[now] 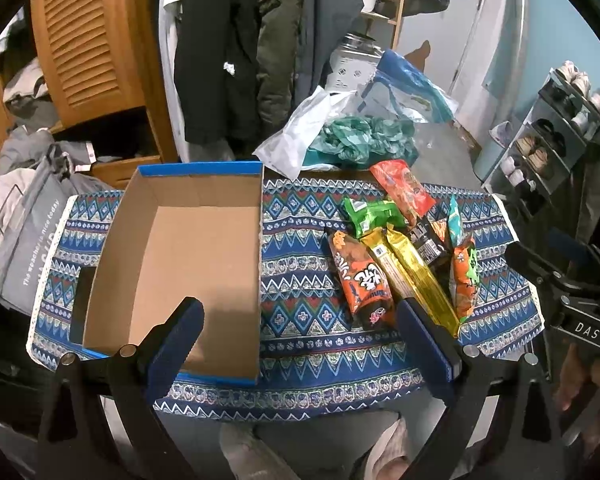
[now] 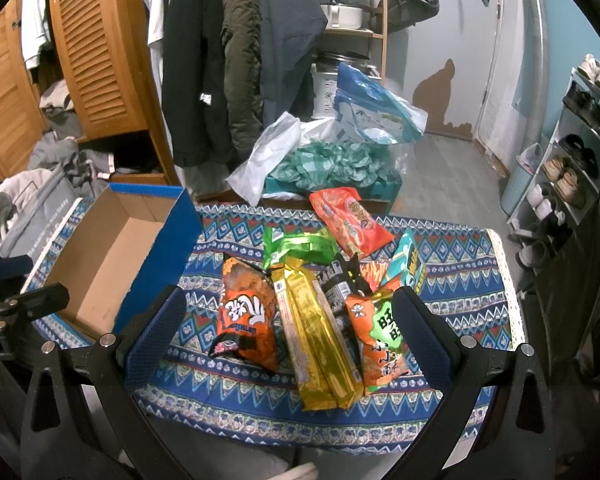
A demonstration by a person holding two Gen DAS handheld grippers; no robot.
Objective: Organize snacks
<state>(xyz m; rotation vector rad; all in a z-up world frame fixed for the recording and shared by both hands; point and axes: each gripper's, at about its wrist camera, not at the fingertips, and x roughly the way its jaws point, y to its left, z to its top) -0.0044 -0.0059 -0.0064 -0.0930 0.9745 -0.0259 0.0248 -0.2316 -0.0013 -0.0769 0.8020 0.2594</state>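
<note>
Blue-padded fingers of the left gripper frame the near edge of the left wrist view, spread wide apart and holding nothing, above the near rim of the cardboard box and the patterned tablecloth. The right gripper is likewise released, its two fingers set wide on either side of the near ends of the snack pile, gripping none of it. Its body shows at the right edge of the left wrist view, where a plate reads "DAS".

One box stands on the left part of the cloth: brown inside, blue outside, open-topped and with nothing in it. All the snacks lie to its right, in a loose heap, apart from the box. I count seven packets. Nearest left is an orange-and-brown bag with large white characters. Beside it lies a long gold packet, then an orange-and-green bag with bold dark characters on green. Behind these are a black packet with a white label too small to read, a green wrapper, a teal packet and, farthest, a red-orange packet.

Far beyond the cloth sit a white plastic bag and a heap of green-and-white material. At far left a grey bag reads "The weather is nice today".
</note>
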